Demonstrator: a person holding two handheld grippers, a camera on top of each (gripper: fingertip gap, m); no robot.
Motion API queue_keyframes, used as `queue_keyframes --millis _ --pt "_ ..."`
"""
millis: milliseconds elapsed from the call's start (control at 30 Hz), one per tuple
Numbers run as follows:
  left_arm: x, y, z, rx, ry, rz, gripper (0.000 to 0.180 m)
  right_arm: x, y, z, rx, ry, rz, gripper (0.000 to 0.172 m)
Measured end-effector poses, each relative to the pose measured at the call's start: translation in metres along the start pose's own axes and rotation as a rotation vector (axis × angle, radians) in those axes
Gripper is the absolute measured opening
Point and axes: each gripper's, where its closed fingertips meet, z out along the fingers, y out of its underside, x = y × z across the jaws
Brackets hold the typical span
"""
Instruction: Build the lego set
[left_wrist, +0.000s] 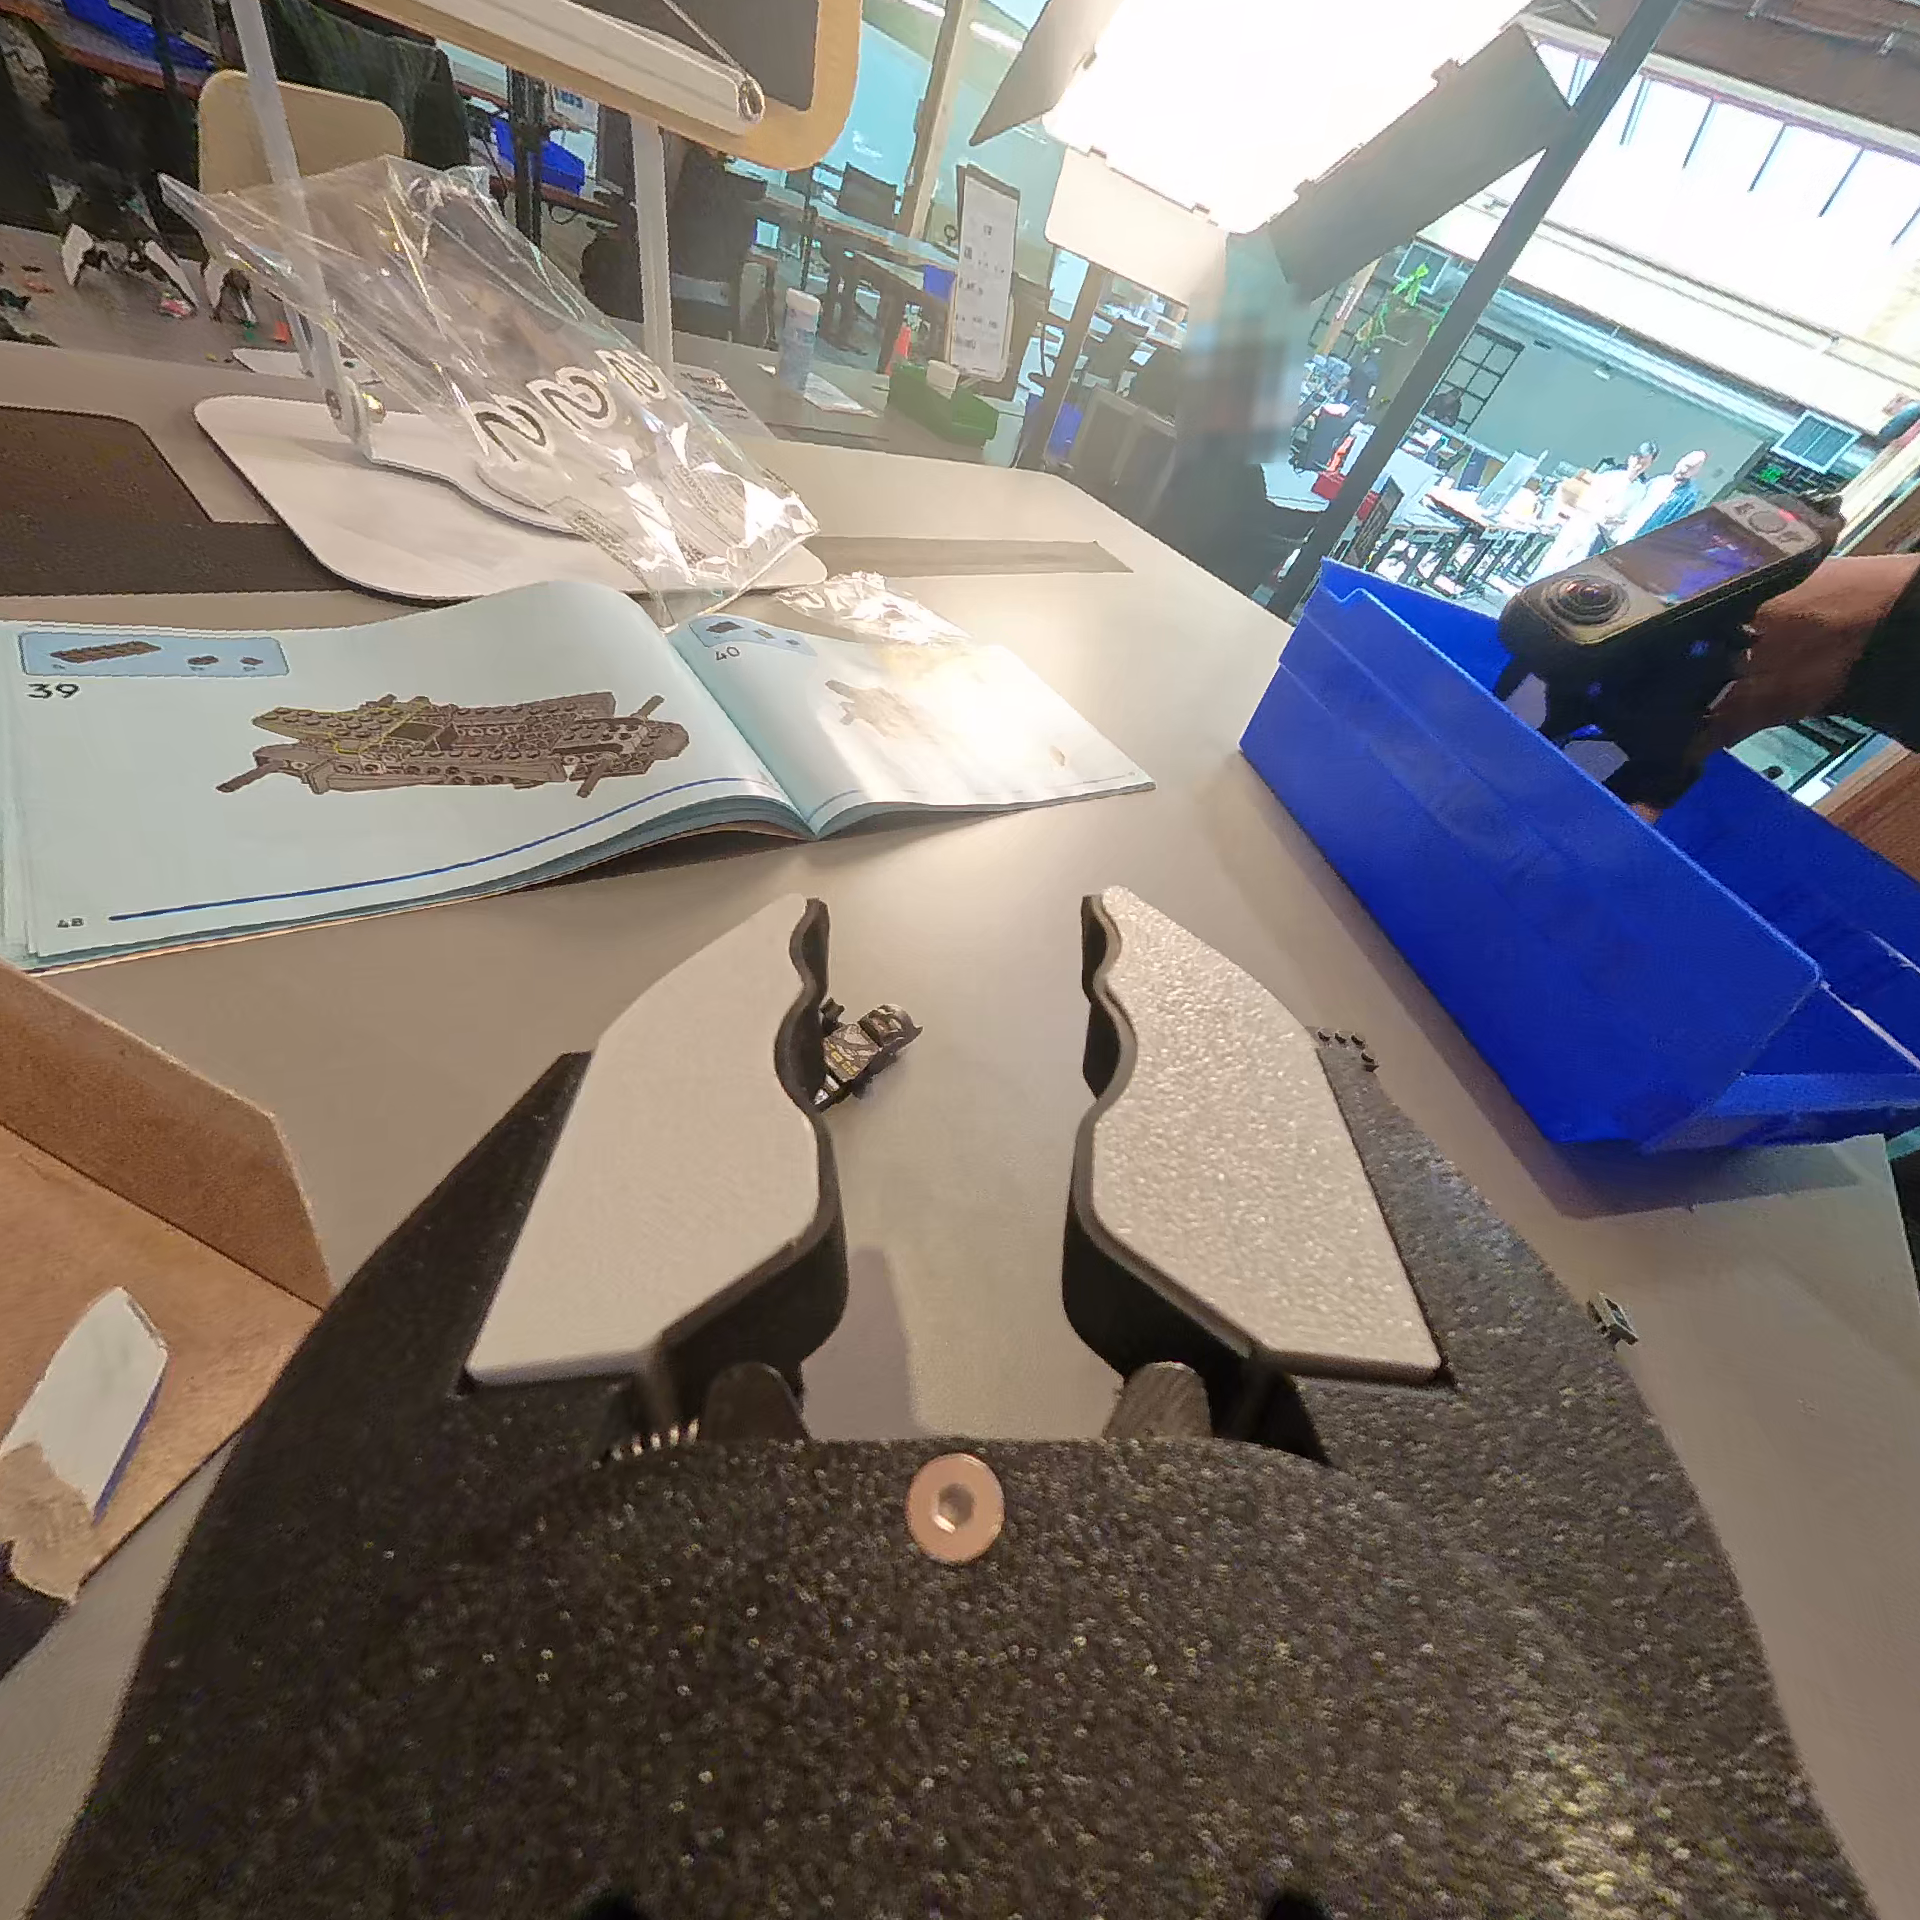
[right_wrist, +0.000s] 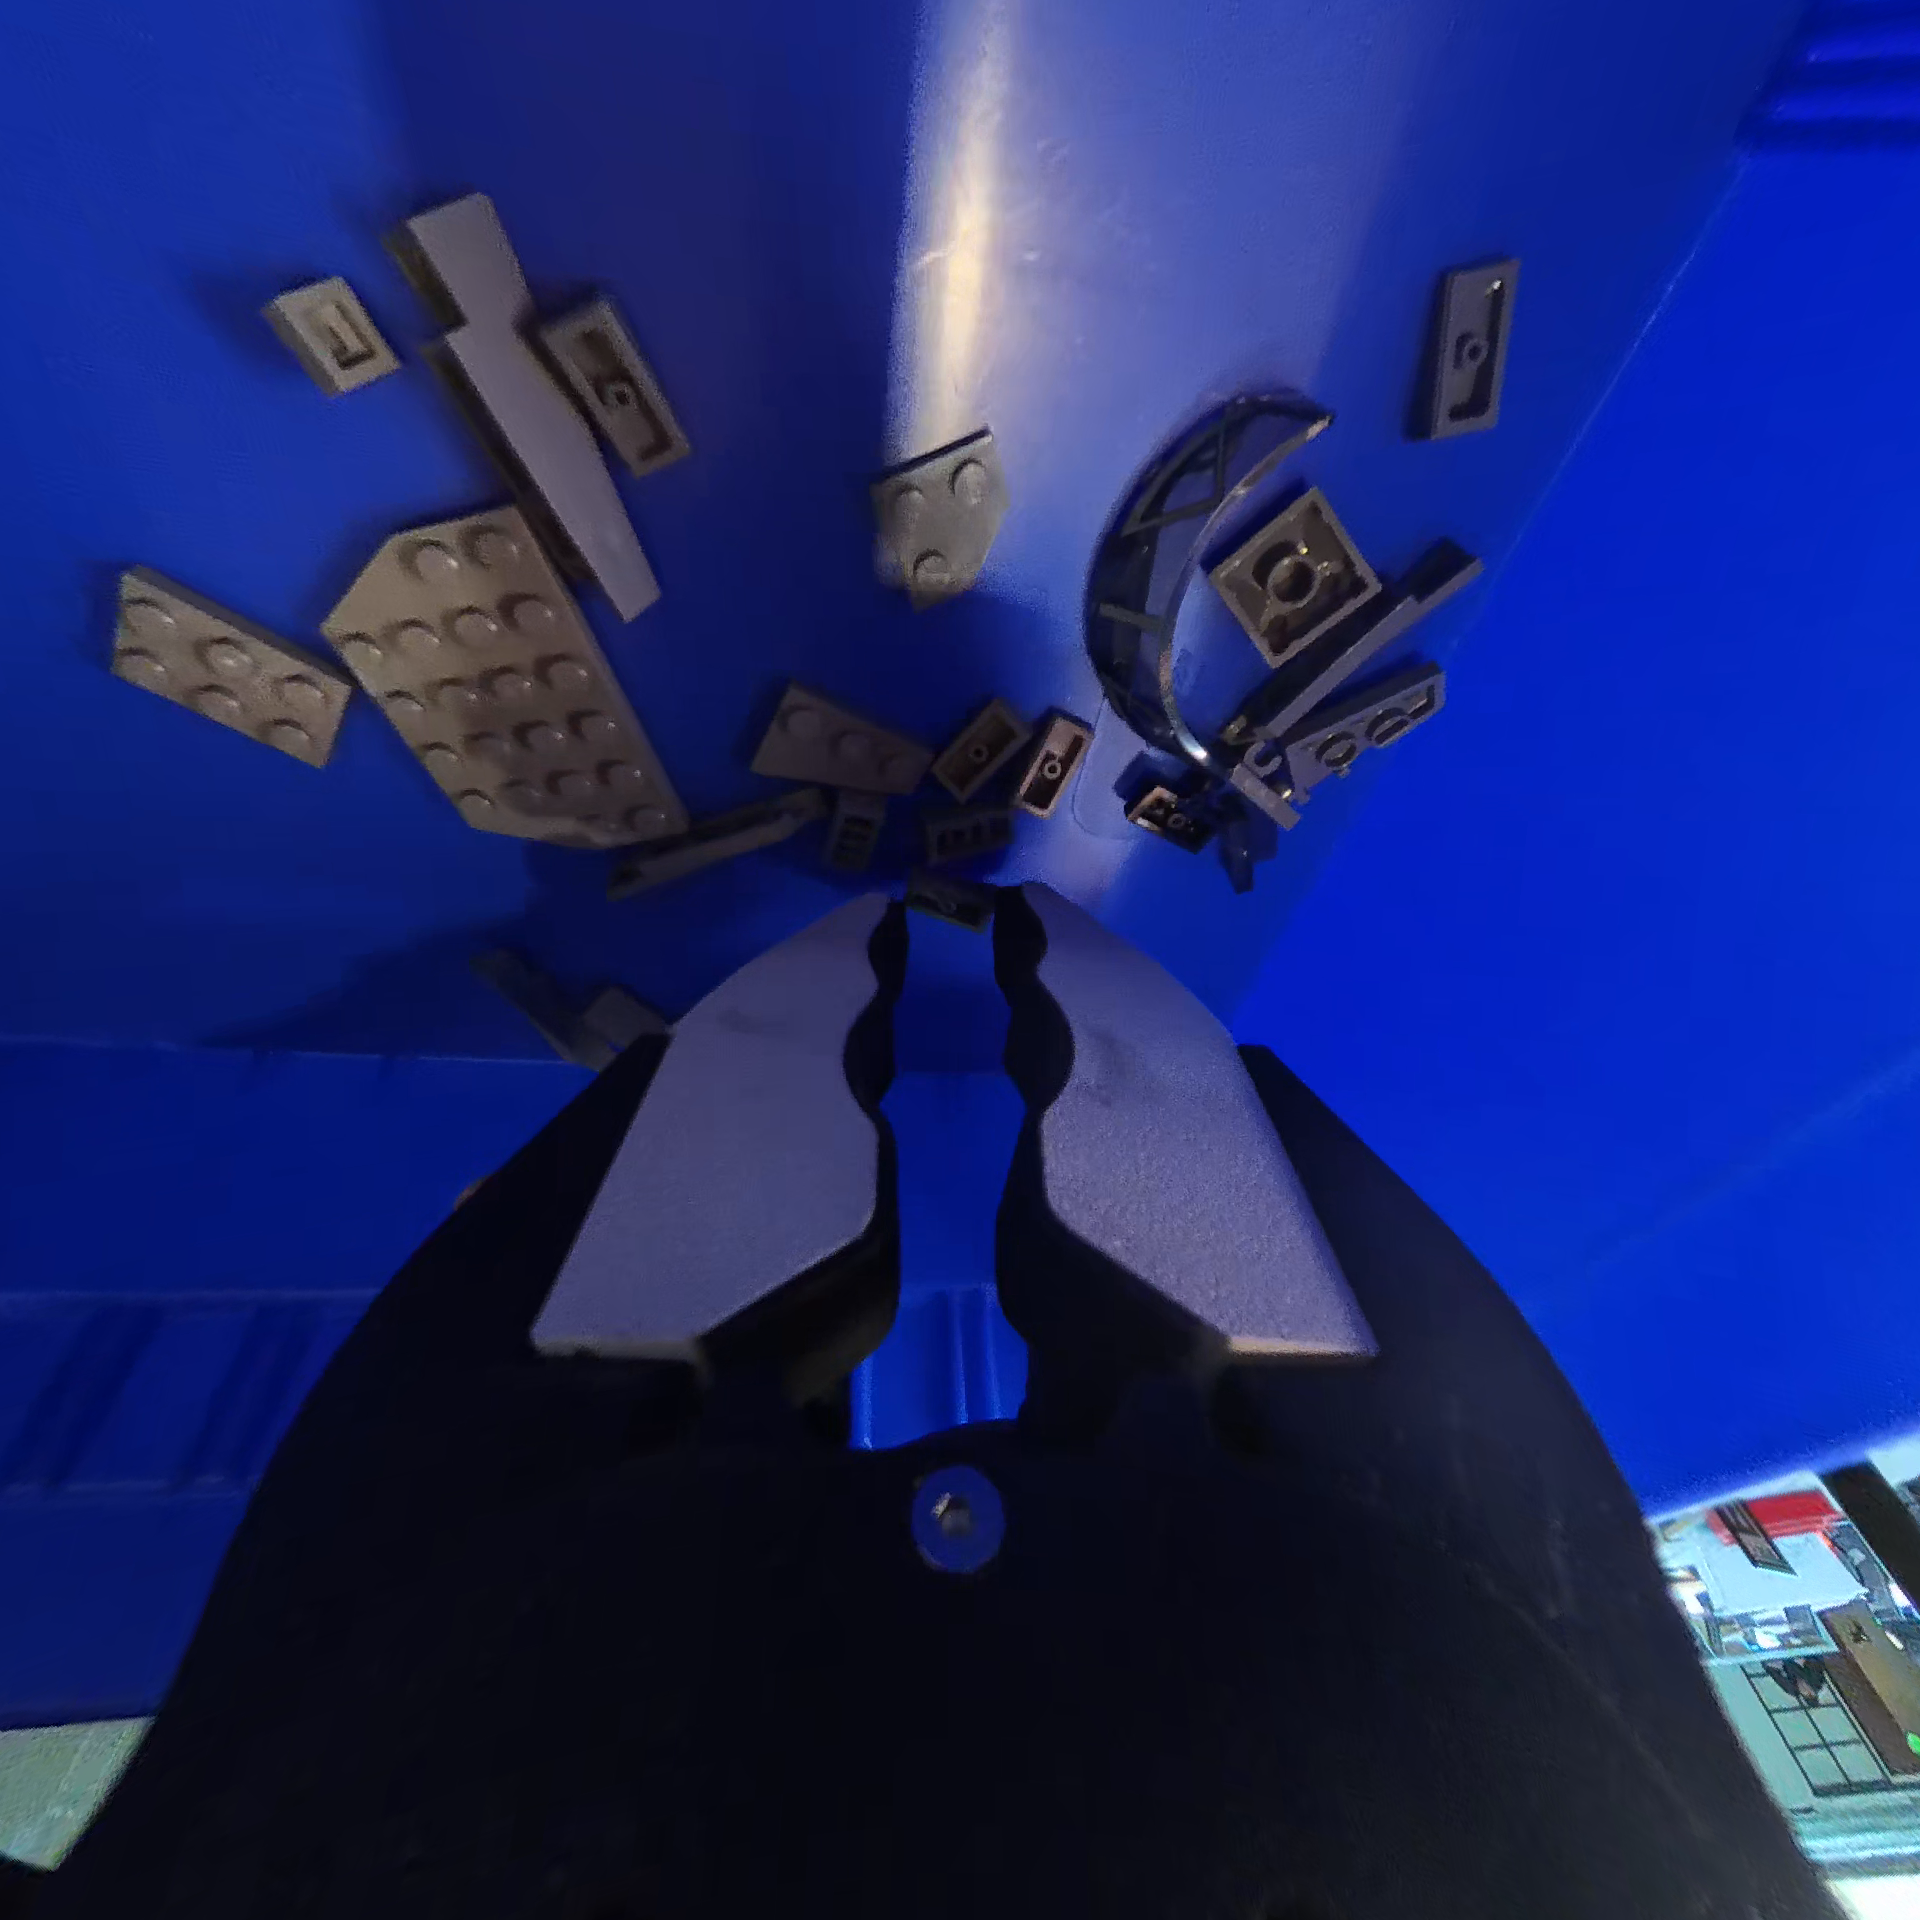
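**Toy figure by the left tongs, small plate at the right tips**

The left gripper (left_wrist: 951, 914) stands open over the table (left_wrist: 987, 748) — a tiny dark toy figure (left_wrist: 868, 1044) lies against its left finger (left_wrist: 717, 1049), head toward the right. It looks light, stiff, best pinched across the body. The right gripper (right_wrist: 948, 902), inside the blue bin (right_wrist: 1507, 831), is closed on a small grey plate (right_wrist: 948, 902) — long axis crosswise.

The left gripper (left_wrist: 951, 914) is showing a black, grainy textured body, a silver countersunk screw (left_wrist: 954, 1507) sitting behind the fingers, and two pale grey fingers (left_wrist: 696, 1122) edged with wavy black pads. The right gripper (right_wrist: 948, 902) is wearing the same build, its screw (right_wrist: 957, 1513) lying in blue shadow behind its fingers.
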Motion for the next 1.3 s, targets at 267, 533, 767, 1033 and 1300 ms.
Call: queue_keyframes --millis 267,533,767,1033,1300 --pt "-0.001 -0.001 -0.001 0.007 0.003 -0.013 0.048 -0.034 -0.031 -0.062 0.362 0.012 0.044 0.016" --pt "0.000 0.000 0.001 -0.004 0.001 -0.004 0.048 -0.129 -0.093 -0.161 0.930 0.007 0.042 0.016" --pt "0.001 0.001 0.000 -0.004 0.004 0.001 0.048 -0.114 -0.075 -0.127 0.752 0.156 0.148 0.016" --pt "-0.001 -0.002 -0.002 0.019 0.007 -0.020 0.048 -0.050 -0.032 -0.060 0.364 0.199 0.279 0.016" --pt "-0.002 -0.005 -0.007 0.049 0.017 -0.047 0.049 -0.035 -0.032 -0.036 0.281 0.151 0.287 0.016"
